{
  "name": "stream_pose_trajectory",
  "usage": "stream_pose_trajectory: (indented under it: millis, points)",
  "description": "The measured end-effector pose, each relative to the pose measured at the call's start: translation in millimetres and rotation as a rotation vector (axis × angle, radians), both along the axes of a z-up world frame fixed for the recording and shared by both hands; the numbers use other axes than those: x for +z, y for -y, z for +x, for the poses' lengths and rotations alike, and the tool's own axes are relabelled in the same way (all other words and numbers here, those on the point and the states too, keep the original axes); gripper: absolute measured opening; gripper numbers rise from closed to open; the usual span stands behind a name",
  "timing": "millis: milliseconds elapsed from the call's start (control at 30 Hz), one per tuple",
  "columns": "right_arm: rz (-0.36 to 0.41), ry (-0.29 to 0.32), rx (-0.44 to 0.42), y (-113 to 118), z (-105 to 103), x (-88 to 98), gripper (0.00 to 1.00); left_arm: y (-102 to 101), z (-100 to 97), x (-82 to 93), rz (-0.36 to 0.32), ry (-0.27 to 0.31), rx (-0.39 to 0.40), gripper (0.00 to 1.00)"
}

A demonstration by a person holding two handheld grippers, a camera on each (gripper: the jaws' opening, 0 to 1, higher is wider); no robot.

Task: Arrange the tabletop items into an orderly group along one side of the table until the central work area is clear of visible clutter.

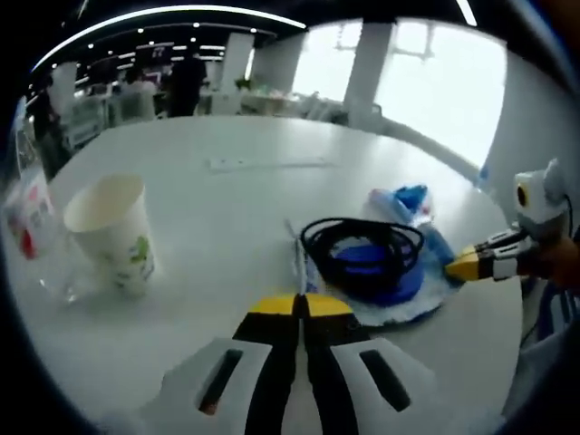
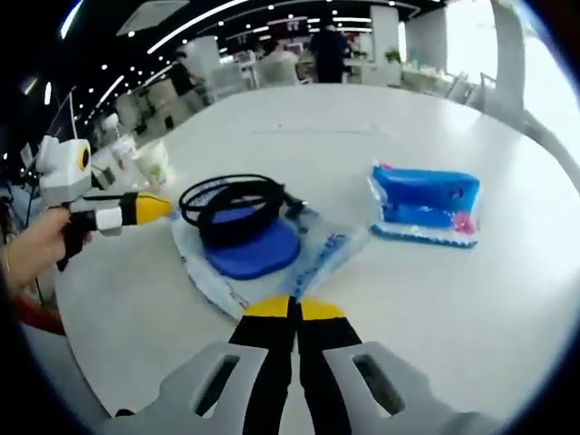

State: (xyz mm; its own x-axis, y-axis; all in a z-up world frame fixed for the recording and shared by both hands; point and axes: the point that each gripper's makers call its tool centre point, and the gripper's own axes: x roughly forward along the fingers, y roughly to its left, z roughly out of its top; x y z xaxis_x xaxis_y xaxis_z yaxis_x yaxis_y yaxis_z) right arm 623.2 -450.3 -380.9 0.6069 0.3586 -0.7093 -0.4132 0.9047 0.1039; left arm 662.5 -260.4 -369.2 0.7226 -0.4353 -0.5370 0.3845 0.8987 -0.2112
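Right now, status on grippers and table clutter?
Left gripper shut, right gripper shut, both empty. Black cable on plastic bag mid-table. Paper cup, blue pack loose.

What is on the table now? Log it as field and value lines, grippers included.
surface: white table
paper cup: upright, empty inside as far as seen
cable: black coil lying on a blue disc, both on a clear plastic bag
blue packet: lying flat, apart from the bag
left gripper: fingers together, holding nothing
right gripper: fingers together, holding nothing
background: people standing far off
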Motion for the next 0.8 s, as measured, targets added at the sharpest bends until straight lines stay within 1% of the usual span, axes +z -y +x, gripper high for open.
stream_pose_trajectory:
  millis: [167,200,267,333,367,400,433,500,533,567,600,667,733,800]
  points:
    - [0.024,-0.026,-0.027,2.6,-1.1,-3.7,0.02,-2.2,-1.7,-1.5,0.025,-0.010,-0.012,0.00]
    - [0.039,-0.047,-0.048,3.3,-2.7,-5.2,0.04,-3.7,-2.2,-1.8,0.030,-0.014,-0.008,0.00]
    - [0.084,-0.064,-0.103,4.2,-3.2,-4.4,0.06,-5.4,-2.3,-0.7,0.037,-0.011,-0.004,0.01]
    - [0.126,-0.076,-0.140,5.8,-4.0,-1.9,0.11,-7.1,-1.5,3.1,0.047,-0.002,-0.003,0.06]
    - [0.172,-0.084,-0.174,4.9,-3.7,0.7,0.15,-9.1,-0.1,6.0,0.060,0.006,0.005,0.11]
    - [0.194,-0.097,-0.183,4.2,-5.2,1.6,0.23,-9.2,1.4,8.0,0.072,0.017,-0.001,0.18]
    - [0.207,-0.099,-0.217,6.9,-4.2,3.6,0.32,-8.3,2.3,9.5,0.079,0.022,-0.010,0.21]
    - [0.209,-0.065,-0.223,9.1,-0.2,10.1,0.49,-7.1,5.3,11.7,0.095,0.025,-0.020,0.24]
    - [0.207,-0.065,-0.223,9.3,-1.3,13.1,0.54,-5.4,7.4,13.6,0.099,0.030,-0.026,0.26]
    - [0.217,-0.061,-0.233,10.1,-0.4,15.1,0.56,-3.9,8.2,14.7,0.099,0.031,-0.028,0.27]
    - [0.232,-0.056,-0.238,10.4,2.1,17.3,0.56,-0.7,10.5,16.4,0.094,0.034,-0.034,0.29]
    - [0.238,-0.061,-0.243,11.4,2.9,16.6,0.54,4.0,13.6,17.7,0.091,0.034,-0.045,0.32]
    - [0.250,-0.073,-0.261,13.5,3.6,13.4,0.55,11.4,17.7,20.1,0.091,0.038,-0.063,0.32]
    - [0.264,-0.084,-0.269,13.0,3.7,11.5,0.54,16.3,26.5,23.1,0.064,0.056,-0.059,0.33]
